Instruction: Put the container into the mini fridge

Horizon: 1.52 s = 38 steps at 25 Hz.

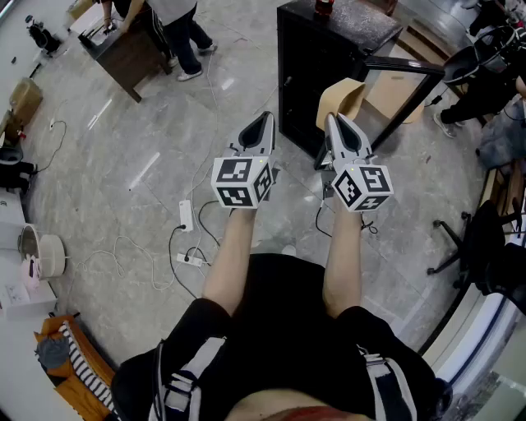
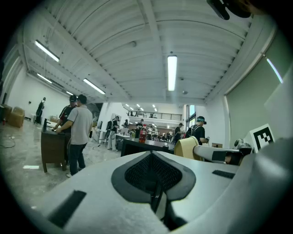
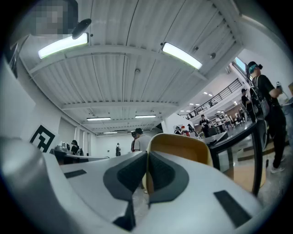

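Observation:
A tan open-topped container (image 1: 343, 98) hangs in front of the black mini fridge (image 1: 306, 66), whose glass door (image 1: 404, 85) stands swung open to the right. My right gripper (image 1: 333, 120) is shut on the container's rim; in the right gripper view the wall of the container (image 3: 181, 147) is pinched between the jaws of the right gripper (image 3: 147, 156). My left gripper (image 1: 265, 118) is held level beside it, shut and empty. From the left gripper view, past the left gripper (image 2: 153, 156), the container (image 2: 185, 147) and the fridge top (image 2: 142, 146) show.
A red bottle (image 1: 324, 7) stands on the fridge top. Power strips and cables (image 1: 186, 215) lie on the marble floor to the left. A person stands at a wooden desk (image 1: 123, 51) at the far left. An office chair (image 1: 475, 237) is at the right.

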Each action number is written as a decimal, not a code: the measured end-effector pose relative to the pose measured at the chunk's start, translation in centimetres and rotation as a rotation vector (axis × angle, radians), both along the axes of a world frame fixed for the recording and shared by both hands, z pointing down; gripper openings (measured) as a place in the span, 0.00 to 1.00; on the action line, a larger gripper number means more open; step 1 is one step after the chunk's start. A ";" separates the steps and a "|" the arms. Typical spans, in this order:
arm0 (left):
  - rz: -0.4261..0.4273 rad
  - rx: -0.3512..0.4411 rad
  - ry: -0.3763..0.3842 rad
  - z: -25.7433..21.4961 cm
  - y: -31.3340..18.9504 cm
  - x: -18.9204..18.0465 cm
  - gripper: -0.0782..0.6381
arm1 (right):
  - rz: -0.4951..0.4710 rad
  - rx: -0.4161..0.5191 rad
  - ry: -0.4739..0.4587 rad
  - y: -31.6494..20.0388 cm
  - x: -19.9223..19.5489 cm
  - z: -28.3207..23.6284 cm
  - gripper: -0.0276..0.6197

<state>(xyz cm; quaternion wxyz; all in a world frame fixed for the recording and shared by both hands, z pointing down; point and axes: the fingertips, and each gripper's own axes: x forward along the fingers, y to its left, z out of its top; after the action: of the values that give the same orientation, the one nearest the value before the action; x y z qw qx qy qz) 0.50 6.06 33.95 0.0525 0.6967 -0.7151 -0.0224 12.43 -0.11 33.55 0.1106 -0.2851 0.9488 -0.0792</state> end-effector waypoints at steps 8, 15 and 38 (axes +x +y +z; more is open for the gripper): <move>-0.007 -0.001 -0.011 -0.3 -0.3 0.6 0.12 | -0.063 -0.004 -0.068 -0.6 0.0 -0.9 0.07; -0.049 -0.015 0.011 0.8 -1.6 -3.2 0.12 | -0.102 -0.017 -0.051 -2.3 -3.8 0.0 0.07; 0.121 -0.137 -0.029 5.9 -27.6 -25.5 0.12 | -0.032 -0.139 0.064 -24.2 -27.4 5.9 0.07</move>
<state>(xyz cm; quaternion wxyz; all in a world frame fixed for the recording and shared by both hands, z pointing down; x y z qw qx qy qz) -24.98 -21.55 39.81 0.0911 0.7337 -0.6721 0.0400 -15.02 -24.35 39.49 0.0588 -0.2794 0.9485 -0.1374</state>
